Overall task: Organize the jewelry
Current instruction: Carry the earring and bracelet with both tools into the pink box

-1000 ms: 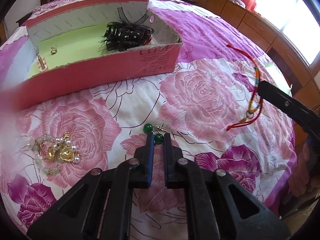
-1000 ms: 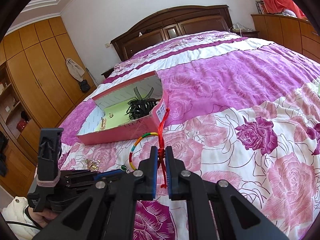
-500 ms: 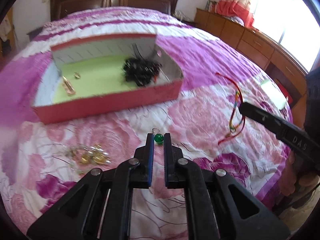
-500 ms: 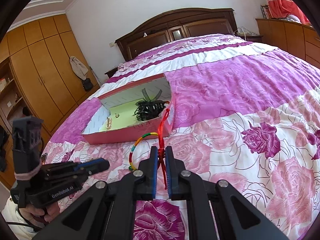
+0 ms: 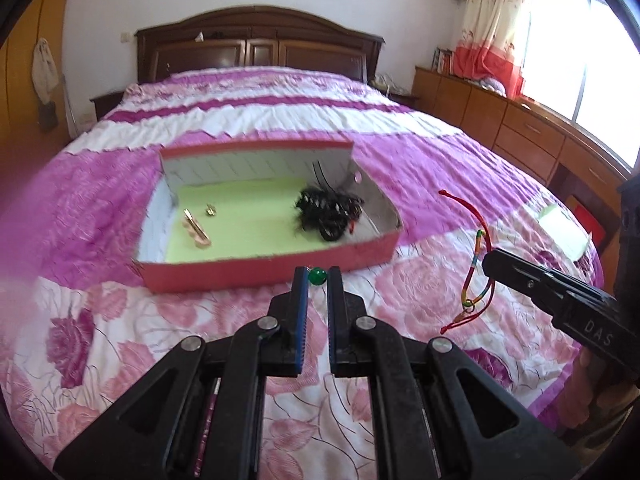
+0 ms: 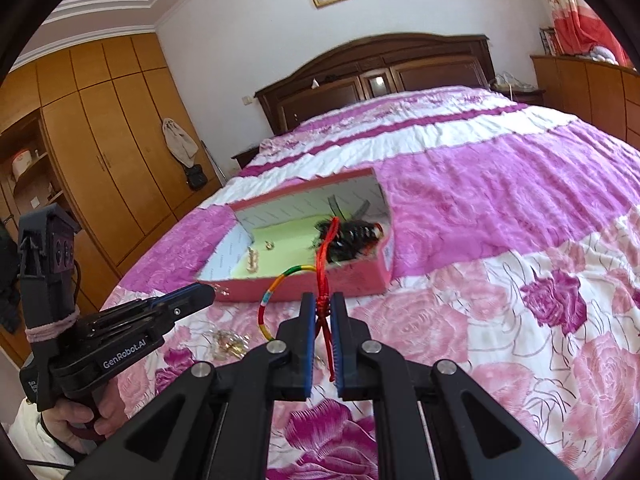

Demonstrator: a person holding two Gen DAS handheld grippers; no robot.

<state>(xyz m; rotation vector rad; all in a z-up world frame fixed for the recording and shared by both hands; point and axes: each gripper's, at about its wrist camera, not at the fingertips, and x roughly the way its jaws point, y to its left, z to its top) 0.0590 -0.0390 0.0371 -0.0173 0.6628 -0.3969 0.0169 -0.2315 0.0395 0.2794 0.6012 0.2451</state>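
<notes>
A pink box (image 5: 272, 272) with a pale green floor lies open on the bed; it also shows in the right wrist view (image 6: 360, 280). Inside lie a black feathery hair piece (image 5: 328, 210), a gold clip (image 5: 196, 226) and a small gold piece (image 5: 211, 211). My left gripper (image 5: 318, 276) is shut on a green bead earring (image 5: 318, 276), held above the bed in front of the box's near wall. My right gripper (image 6: 322, 308) is shut on a red cord bracelet (image 6: 326, 264) with a multicoloured band, which hangs from it in the left wrist view (image 5: 474, 276).
The bed carries a pink and white rose quilt (image 5: 416, 308). A pile of gold and pearl jewellery (image 6: 228, 344) lies on the quilt below the left gripper. A dark headboard (image 5: 260, 44) stands at the far end, wooden cabinets (image 5: 520, 136) on the right, a wardrobe (image 6: 100, 140) on the left.
My left gripper has lifted the green bead earring off the quilt and carried it towards the box. My right gripper has moved closer to the box with the red cord bracelet.
</notes>
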